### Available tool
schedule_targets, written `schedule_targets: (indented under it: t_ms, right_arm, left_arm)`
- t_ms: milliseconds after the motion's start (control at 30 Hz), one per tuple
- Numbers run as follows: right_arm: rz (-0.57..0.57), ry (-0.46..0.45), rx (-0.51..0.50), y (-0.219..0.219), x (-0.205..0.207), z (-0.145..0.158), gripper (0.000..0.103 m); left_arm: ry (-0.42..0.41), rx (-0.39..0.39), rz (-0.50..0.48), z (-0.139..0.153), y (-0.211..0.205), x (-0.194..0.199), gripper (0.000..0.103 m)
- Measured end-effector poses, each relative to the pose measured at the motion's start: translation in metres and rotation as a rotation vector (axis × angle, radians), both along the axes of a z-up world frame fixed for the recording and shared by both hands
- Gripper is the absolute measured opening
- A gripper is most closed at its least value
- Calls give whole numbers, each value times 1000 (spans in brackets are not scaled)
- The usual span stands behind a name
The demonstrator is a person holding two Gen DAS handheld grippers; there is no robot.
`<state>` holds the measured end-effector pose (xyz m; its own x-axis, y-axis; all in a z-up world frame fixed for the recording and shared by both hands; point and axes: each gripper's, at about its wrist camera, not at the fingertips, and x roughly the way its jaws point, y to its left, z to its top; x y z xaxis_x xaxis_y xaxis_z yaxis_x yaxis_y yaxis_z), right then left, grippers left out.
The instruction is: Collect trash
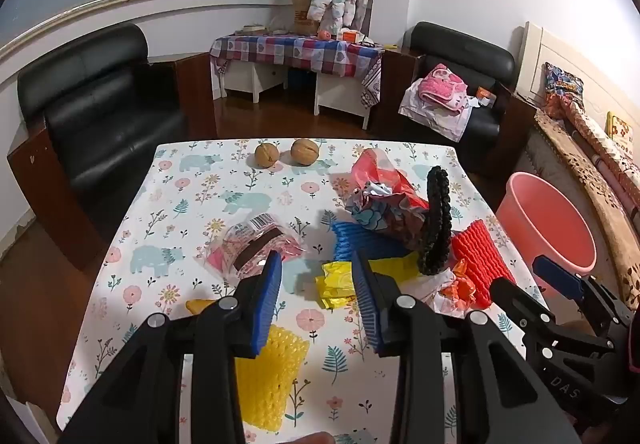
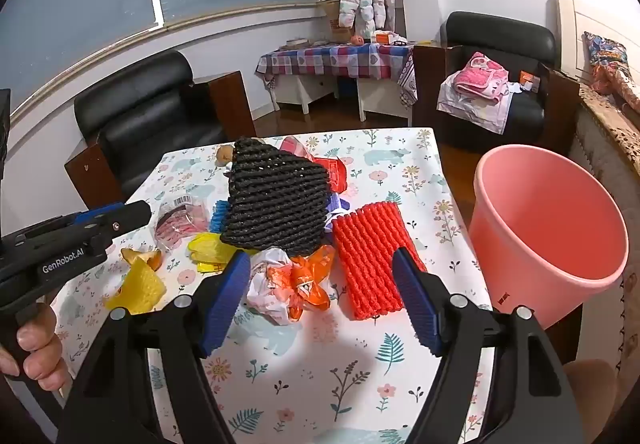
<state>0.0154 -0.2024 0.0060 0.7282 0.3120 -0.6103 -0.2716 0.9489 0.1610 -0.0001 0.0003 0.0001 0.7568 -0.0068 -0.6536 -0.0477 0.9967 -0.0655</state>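
The right gripper (image 2: 320, 300) hung with fingers spread wide and empty above the crumpled orange-and-white plastic wrapper (image 2: 298, 284), which lay just ahead between them on the floral-clothed bench (image 2: 320, 376). The left gripper (image 1: 316, 284), fingers partly spread and empty, was farther left. The pink plastic bucket (image 2: 548, 236) stood right, in a living room.

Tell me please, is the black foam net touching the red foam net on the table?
Cannot tell. In the right wrist view the black foam net overlaps the corner of the red foam net, but neither view shows contact or gap plainly.
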Motion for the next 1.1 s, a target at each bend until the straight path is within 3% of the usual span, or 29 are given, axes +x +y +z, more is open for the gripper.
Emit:
schedule_targets:
  t_ms: [1100]
  right_arm:
    - [-15, -18, -21, -2, 0, 5, 74]
  left_arm:
    - [0, -8, 1, 0, 1, 0, 36]
